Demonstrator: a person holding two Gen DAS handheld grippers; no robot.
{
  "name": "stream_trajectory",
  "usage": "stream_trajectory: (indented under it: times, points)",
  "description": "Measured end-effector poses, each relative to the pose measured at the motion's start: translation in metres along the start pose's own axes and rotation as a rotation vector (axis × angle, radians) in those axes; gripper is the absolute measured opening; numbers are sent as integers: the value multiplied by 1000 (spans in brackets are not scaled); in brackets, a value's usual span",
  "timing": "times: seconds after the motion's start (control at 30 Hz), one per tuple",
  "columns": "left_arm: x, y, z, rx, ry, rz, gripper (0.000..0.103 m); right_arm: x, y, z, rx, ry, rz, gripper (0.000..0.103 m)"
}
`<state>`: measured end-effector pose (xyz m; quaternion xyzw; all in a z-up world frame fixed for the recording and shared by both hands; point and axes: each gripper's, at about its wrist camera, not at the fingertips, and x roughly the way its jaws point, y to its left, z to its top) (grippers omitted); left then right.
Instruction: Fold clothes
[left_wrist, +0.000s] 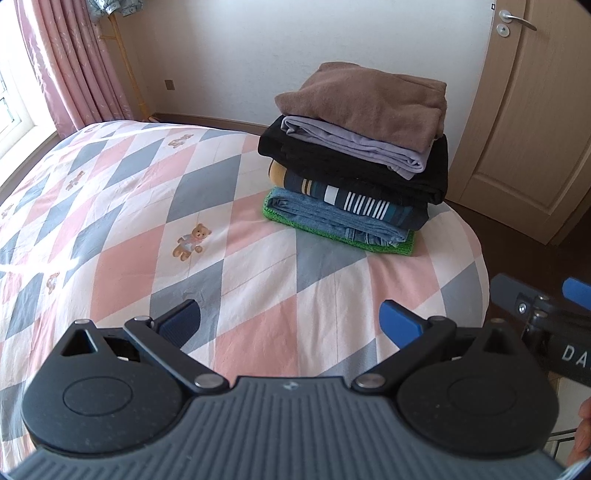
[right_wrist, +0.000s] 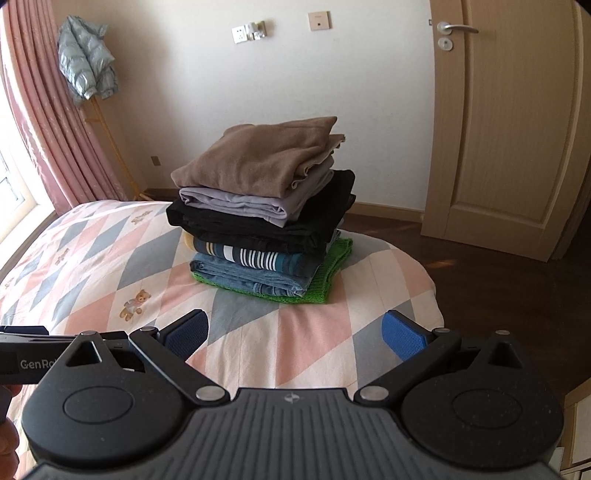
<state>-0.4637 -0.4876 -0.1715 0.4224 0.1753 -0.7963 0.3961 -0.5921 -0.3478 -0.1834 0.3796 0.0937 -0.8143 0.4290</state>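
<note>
A stack of folded clothes stands on the bed near its far right corner. A brown garment lies on top, then lilac, black, striped, denim, and a green knit at the bottom. My left gripper hovers over the quilt in front of the stack, open, nothing between its blue pads. My right gripper is also open and empty, short of the stack. Its body shows at the right edge of the left wrist view.
The bed carries a pink, grey and white diamond quilt with teddy bear prints. A wooden door stands right, dark floor beside the bed. Pink curtains and a coat rack with a jacket are left.
</note>
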Motion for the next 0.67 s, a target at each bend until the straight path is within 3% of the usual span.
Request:
stream_trajectory:
  times: [0.37,0.67]
  points:
    - [33,1,17,27,30,-13,102,29,0,13,2,24,-25,103]
    - [38,5,25,18,-13,-28,102,37,-1,20,-1,23,-45,103]
